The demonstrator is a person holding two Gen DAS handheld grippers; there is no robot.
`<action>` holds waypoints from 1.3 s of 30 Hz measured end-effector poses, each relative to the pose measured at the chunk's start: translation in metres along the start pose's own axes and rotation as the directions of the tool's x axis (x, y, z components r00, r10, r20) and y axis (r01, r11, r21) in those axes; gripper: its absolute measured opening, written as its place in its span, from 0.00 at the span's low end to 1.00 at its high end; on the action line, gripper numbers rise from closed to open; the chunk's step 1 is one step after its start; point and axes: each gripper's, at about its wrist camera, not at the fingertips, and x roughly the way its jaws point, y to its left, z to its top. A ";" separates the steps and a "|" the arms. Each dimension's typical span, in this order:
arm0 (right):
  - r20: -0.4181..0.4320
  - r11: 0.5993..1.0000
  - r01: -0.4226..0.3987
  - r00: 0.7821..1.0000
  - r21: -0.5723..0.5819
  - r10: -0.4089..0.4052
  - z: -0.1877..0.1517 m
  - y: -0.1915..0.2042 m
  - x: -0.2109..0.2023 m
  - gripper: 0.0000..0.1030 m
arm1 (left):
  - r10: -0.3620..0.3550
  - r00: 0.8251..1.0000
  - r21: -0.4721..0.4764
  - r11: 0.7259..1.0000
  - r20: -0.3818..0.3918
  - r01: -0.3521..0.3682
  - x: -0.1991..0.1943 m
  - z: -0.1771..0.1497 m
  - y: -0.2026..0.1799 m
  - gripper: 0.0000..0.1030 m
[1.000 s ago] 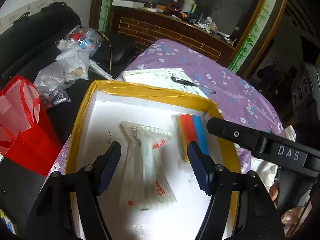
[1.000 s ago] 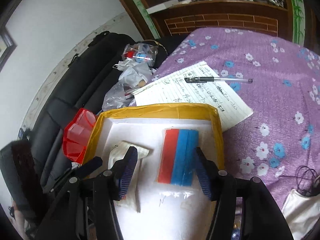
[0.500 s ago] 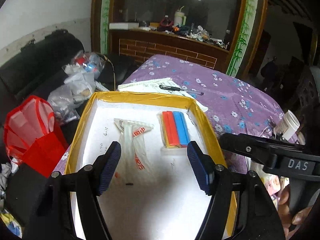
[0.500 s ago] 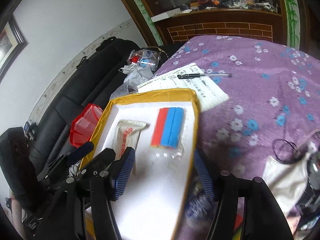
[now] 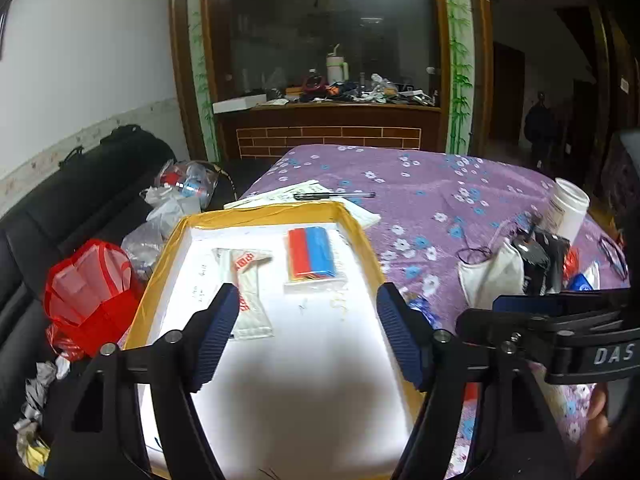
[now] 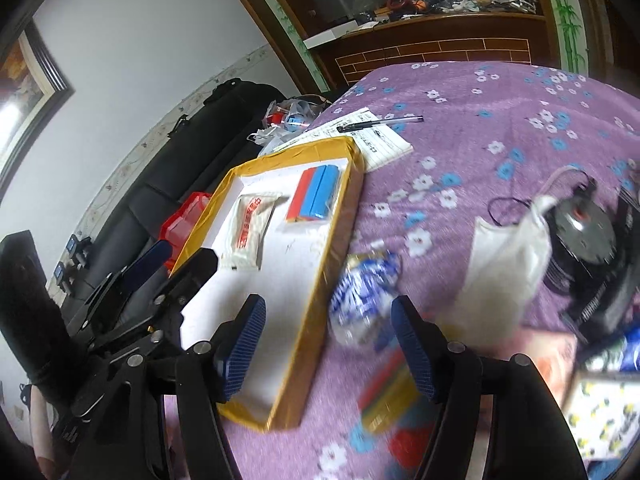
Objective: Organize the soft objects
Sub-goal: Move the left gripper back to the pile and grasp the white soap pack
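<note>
**On the purple cloth, a blue-and-white packet sits between the right claw's fingers**

At far left, inside the yellow-rimmed tray (image 6: 332, 248), a white sachet (image 6: 248, 232) and a red-and-blue pack (image 6: 316, 194) lie side by side, long axes running away from the viewer toward the tray's far wall. The left gripper (image 5: 308, 332) hovers over the tray's bare white floor, jaws opening, nothing between them.

Just right of the tray's rim, on the flowered tablecloth (image 6: 500, 120), lies a crumpled blue-and-white packet (image 6: 362, 300), blurred. It sits directly ahead of the right gripper (image 6: 328, 352), whose jaws are opening and grip nothing. The right hand is clearly nearer. The packet's long axis seems to slant up and to the right, away from the claw, though blur makes this uncertain. Nearer still, a red-and-yellow item (image 6: 386, 392) lies below the claw.
</note>
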 end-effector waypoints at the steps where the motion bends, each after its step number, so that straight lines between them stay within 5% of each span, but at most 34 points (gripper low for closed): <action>1: 0.004 1.000 -0.001 1.000 -0.003 0.001 -0.004 -0.002 -0.005 0.65 | 0.002 1.000 0.008 1.000 0.003 -0.002 -0.002 -0.001 -0.004 0.72; 11: 0.033 0.999 0.012 0.999 -0.030 -0.011 -0.037 -0.034 -0.050 0.65 | 0.024 0.999 0.105 0.994 0.021 -0.026 -0.018 -0.013 -0.051 0.72; 17: 0.086 0.999 0.018 0.996 -0.026 -0.016 -0.049 -0.068 -0.078 0.65 | -0.009 1.000 0.164 0.986 0.016 0.007 -0.027 -0.026 -0.086 0.72; 23: 0.164 0.998 -0.020 0.986 0.056 0.010 -0.047 -0.104 -0.103 0.67 | -0.092 0.993 0.215 0.971 -0.072 0.105 -0.029 -0.039 -0.124 0.72; 25: 0.190 0.996 -0.040 0.982 0.076 0.025 -0.045 -0.109 -0.112 0.67 | -0.181 0.975 0.194 0.960 -0.128 0.203 -0.034 -0.043 -0.128 0.72; 29: 0.221 0.992 -0.065 0.974 0.104 0.040 -0.044 -0.114 -0.123 0.67 | -0.357 0.890 0.116 0.909 -0.283 0.402 -0.034 -0.055 -0.132 0.72; 32: 0.236 0.990 -0.079 0.970 0.113 0.051 -0.044 -0.114 -0.129 0.67 | -0.408 0.834 0.050 0.888 -0.371 0.457 -0.027 -0.067 -0.144 0.72; 34: 0.247 0.990 -0.081 0.968 0.112 0.051 -0.044 -0.113 -0.134 0.67 | -0.394 0.828 0.052 0.892 -0.398 0.450 -0.023 -0.069 -0.156 0.72; 37: 0.257 0.993 -0.052 0.966 0.109 0.022 -0.045 -0.112 -0.138 0.69 | -0.337 0.852 0.087 0.912 -0.401 0.401 -0.016 -0.072 -0.172 0.72; 39: 0.258 0.992 -0.054 0.966 0.116 0.023 -0.044 -0.114 -0.138 0.69 | -0.334 0.850 0.062 0.918 -0.408 0.391 -0.005 -0.071 -0.174 0.72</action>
